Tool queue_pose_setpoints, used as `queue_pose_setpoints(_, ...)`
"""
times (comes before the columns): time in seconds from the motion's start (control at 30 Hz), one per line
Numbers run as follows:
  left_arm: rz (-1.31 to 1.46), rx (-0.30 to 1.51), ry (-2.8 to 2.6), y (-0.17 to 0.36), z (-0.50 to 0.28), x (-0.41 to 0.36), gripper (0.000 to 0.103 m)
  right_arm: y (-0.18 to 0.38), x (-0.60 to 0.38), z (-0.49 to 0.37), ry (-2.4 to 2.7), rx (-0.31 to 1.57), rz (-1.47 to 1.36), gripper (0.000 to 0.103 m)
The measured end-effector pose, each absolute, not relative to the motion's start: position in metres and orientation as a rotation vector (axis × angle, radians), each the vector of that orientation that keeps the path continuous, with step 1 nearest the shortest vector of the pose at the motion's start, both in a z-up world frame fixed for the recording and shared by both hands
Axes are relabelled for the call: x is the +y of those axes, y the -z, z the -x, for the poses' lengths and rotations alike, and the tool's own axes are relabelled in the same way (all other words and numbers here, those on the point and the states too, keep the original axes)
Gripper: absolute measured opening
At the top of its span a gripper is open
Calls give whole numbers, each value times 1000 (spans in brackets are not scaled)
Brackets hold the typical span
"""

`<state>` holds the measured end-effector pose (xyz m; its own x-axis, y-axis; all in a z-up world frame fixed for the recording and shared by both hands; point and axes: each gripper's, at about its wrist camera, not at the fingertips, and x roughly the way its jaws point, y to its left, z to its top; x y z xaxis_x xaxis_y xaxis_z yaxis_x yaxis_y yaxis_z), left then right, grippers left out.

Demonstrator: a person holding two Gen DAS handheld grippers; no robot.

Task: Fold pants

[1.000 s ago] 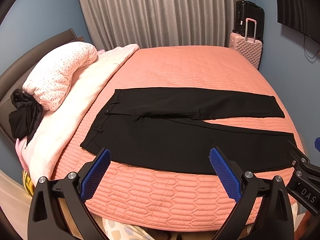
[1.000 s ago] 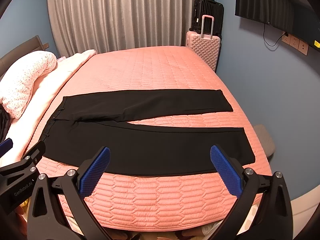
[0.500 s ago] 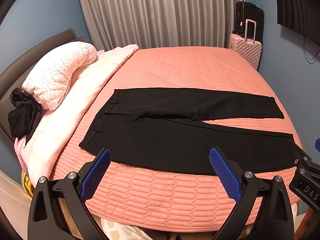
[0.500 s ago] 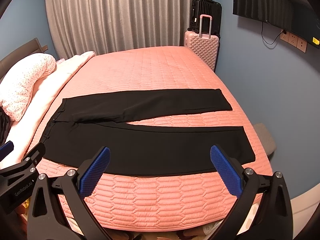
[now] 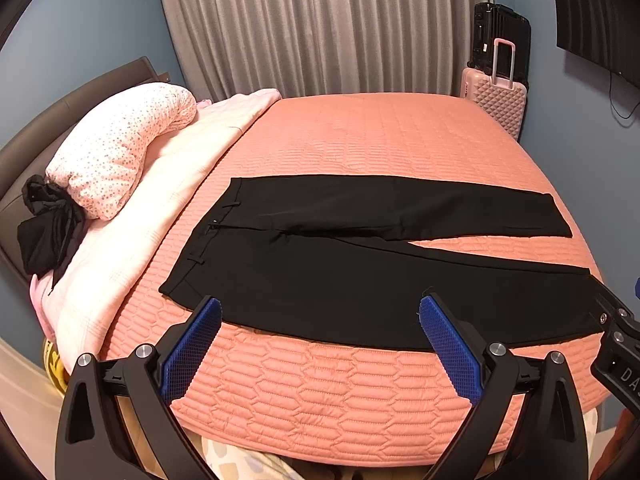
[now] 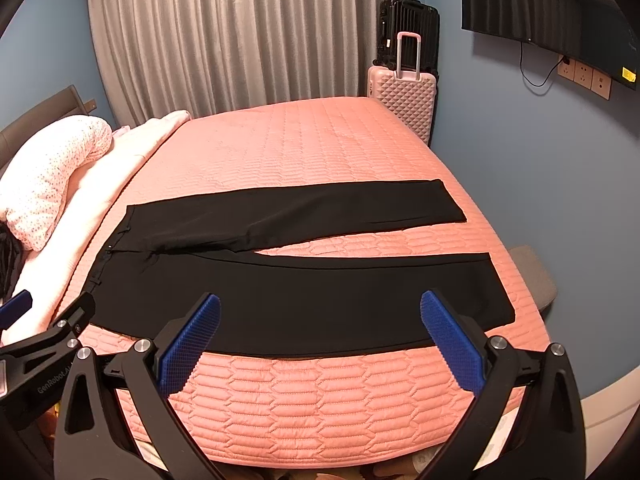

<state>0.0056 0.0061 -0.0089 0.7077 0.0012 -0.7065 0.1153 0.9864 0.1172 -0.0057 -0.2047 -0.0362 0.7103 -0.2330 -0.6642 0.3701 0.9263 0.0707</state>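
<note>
Pink bed (image 5: 360, 140) with flat black pants (image 5: 360, 280); left hand-held gripper (image 5: 320, 344) and right hand-held gripper (image 6: 320, 344) level, spread wide, empty.

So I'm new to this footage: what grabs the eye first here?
The black pants lie flat across the near part of the salmon quilted bed, waistband toward the pillows, legs spread in a narrow V. Both grippers, left and right, hover open at the near edge.

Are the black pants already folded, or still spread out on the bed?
Spread out, unfolded. The black fabric pants lie flat on the salmon quilted bedspread, both legs apart in a narrow V, waistband toward the pillow end.
</note>
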Motion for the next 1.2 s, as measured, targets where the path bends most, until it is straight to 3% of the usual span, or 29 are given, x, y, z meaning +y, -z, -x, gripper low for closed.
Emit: queue_pose_setpoints(1.2,-171,820,69,17,-13,3,98,46,-201,-5,302,731,-188,98)
